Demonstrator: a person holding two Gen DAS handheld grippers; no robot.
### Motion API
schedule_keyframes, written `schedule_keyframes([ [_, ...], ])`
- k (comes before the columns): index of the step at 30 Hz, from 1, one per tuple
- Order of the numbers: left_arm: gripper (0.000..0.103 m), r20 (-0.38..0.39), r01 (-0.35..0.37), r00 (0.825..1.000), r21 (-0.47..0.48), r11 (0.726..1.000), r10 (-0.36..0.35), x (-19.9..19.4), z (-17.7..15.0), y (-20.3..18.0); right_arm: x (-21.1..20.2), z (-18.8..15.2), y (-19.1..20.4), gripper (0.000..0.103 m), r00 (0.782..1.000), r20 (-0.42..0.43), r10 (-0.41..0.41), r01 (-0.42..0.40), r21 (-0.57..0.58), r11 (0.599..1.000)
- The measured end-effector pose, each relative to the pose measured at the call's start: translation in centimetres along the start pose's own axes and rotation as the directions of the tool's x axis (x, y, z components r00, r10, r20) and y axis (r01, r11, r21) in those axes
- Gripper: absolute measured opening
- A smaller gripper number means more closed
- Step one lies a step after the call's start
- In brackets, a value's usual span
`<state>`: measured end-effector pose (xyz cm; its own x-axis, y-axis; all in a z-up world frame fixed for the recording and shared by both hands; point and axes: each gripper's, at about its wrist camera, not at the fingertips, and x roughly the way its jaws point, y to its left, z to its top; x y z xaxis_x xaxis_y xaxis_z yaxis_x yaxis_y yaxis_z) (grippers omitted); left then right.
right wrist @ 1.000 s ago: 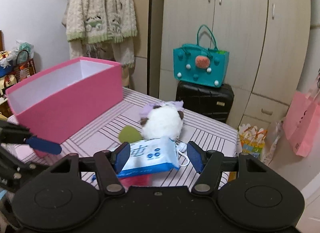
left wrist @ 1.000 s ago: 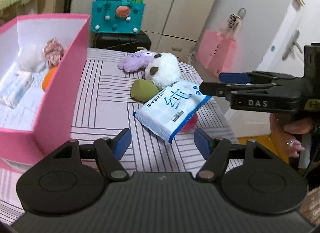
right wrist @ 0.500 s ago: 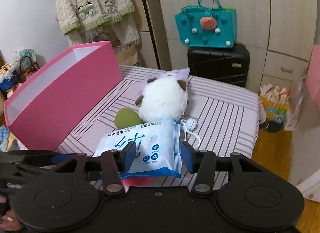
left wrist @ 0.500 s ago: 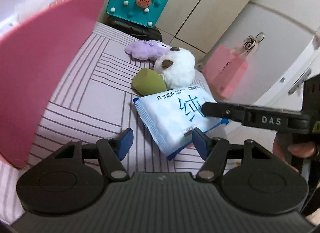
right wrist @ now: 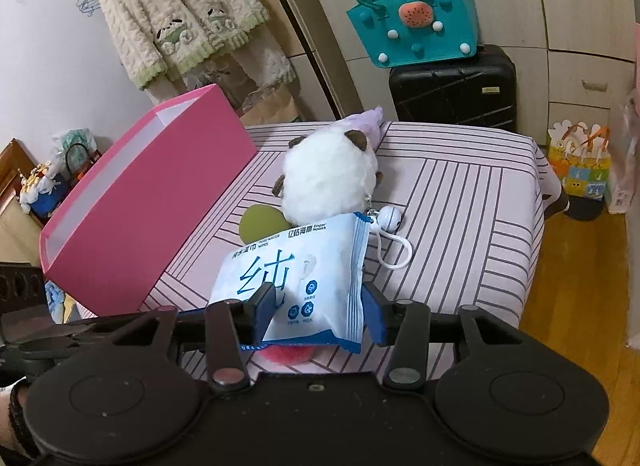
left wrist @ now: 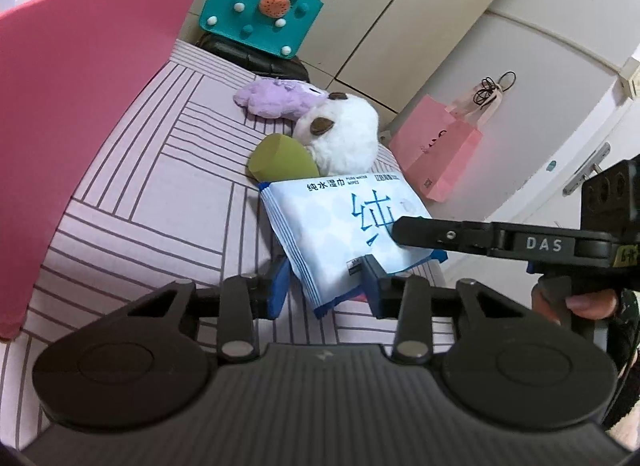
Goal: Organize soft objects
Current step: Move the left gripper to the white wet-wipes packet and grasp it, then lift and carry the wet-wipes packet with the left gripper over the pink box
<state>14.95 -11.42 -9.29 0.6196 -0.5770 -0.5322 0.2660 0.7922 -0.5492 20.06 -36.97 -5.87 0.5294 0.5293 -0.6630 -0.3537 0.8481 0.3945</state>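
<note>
Both grippers have closed in on the wipes pack [left wrist: 340,234] on the striped table [left wrist: 160,193]: left gripper [left wrist: 324,286] clamps its corner; right gripper [right wrist: 318,312] jaws closing, pack between them

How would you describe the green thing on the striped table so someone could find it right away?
Start at the big pink box on the striped table, then look beside it to the white plush toy. The green sponge lies against the plush, partly under the blue wipes pack. It is the only smooth, olive-green, rounded piece there.
</note>
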Motion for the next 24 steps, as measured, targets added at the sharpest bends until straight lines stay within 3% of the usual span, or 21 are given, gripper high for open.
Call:
schedule_keyframes([
  [4, 0.034, -0.003, 0.02, 1.0, 0.007, 1.0, -0.02, -0.1, 0.0, 0.0, -0.3, -0.3, 1.1, 0.04, 0.999, 0.024, -0.02, 0.022, -0.061, 0.998],
  [11, 0.034, 0.027, 0.013, 1.0, 0.068, 0.998, -0.015, -1.3, -0.3, -0.6, -1.6, -1.3, 4.0, 0.038, 0.993, 0.079, -0.089, 0.1, -0.155, 0.983],
  [15, 0.034, 0.008, 0.01, 1.0, 0.099, 0.995, -0.011, -2.2, -0.2, -0.9, -2.4, -1.8, 4.9, 0.038, 0.99, 0.092, -0.107, 0.122, -0.174, 0.977],
  [24, 0.034, 0.007, -0.026, 1.0, 0.225, 0.974, 0.025, -5.4, 0.1, -2.4, -4.0, -2.3, 7.2, 0.04, 0.992, 0.087, -0.095, 0.11, -0.185, 0.977],
])
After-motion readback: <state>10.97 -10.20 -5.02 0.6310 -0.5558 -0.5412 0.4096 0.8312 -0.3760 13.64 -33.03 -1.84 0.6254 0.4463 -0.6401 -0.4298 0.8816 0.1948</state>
